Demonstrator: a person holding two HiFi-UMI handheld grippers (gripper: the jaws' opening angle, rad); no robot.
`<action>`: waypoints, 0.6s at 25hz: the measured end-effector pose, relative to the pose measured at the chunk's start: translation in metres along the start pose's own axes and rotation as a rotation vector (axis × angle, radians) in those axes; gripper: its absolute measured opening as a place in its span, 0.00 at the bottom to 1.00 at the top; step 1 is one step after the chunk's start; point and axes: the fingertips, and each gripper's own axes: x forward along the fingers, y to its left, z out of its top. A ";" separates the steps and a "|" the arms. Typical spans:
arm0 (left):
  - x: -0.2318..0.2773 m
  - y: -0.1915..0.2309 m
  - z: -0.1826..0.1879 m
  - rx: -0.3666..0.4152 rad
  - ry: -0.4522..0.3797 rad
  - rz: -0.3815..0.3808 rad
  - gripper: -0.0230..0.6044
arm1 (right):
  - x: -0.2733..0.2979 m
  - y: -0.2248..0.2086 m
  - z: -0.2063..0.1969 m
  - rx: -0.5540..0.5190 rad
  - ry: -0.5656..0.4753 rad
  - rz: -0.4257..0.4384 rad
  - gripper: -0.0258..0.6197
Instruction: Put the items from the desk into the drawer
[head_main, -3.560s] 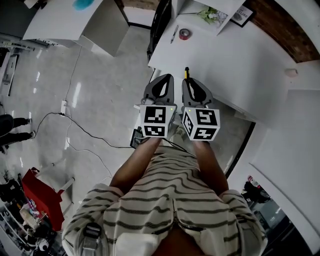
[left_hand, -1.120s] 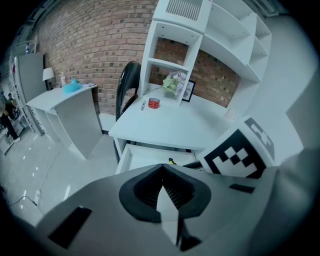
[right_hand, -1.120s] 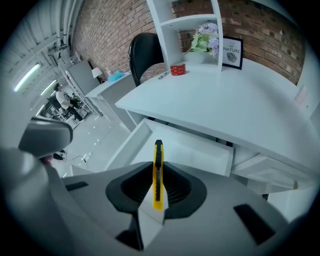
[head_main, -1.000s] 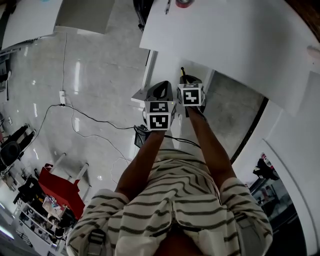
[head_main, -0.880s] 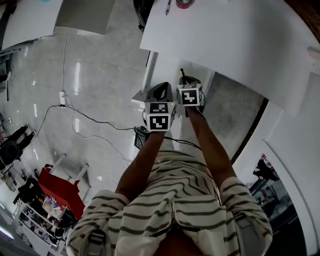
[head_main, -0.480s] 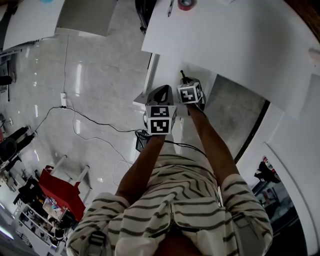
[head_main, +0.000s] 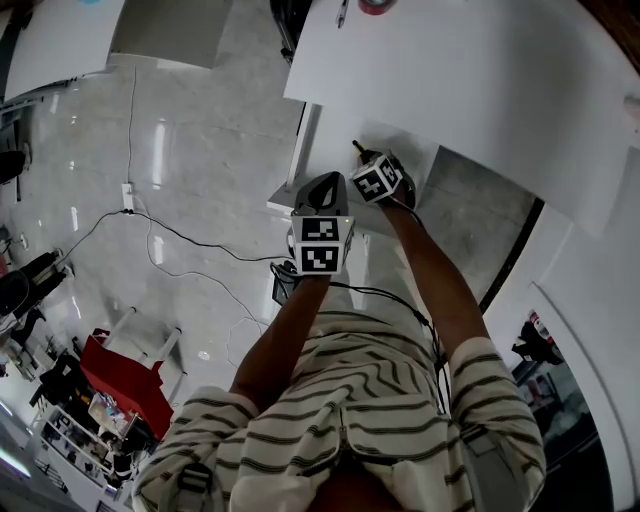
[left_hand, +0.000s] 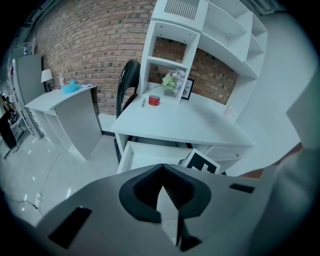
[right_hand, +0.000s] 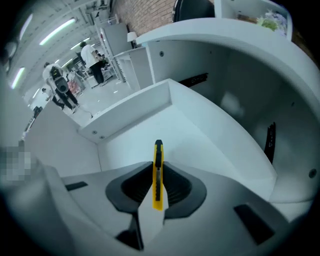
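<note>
The right gripper (right_hand: 158, 186) is pinching a yellow utility knife (right_hand: 158, 160) upright, just above the open drawer (right_hand: 125, 116) floor. The left gripper (left_hand: 165, 192), jaws pressed together on nothing, is hovering in front of the drawer. The desk (left_hand: 195, 125) is overhanging the drawer's back, carrying a red tape roll (left_hand: 154, 100) and a pen (left_hand: 143, 102).

The white desk (left_hand: 190, 122) bears a red tape roll (left_hand: 154, 100) with a pen (left_hand: 143, 102) just beside it, flowers (left_hand: 173, 80) and a framed picture (left_hand: 188, 89) at its back, a drawer (left_hand: 142, 157) stands pulled out below its top, and a cable (head_main: 180, 250) trails over the floor (head_main: 200, 130).
</note>
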 end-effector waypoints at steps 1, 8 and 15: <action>0.001 0.000 -0.001 0.004 0.002 -0.002 0.04 | 0.004 0.002 -0.001 -0.032 0.008 0.008 0.15; 0.003 0.001 -0.003 0.022 0.013 -0.014 0.04 | 0.025 0.010 -0.012 -0.257 0.054 0.043 0.15; 0.006 0.001 -0.001 0.030 0.011 -0.019 0.04 | 0.042 0.010 -0.020 -0.511 0.093 0.059 0.15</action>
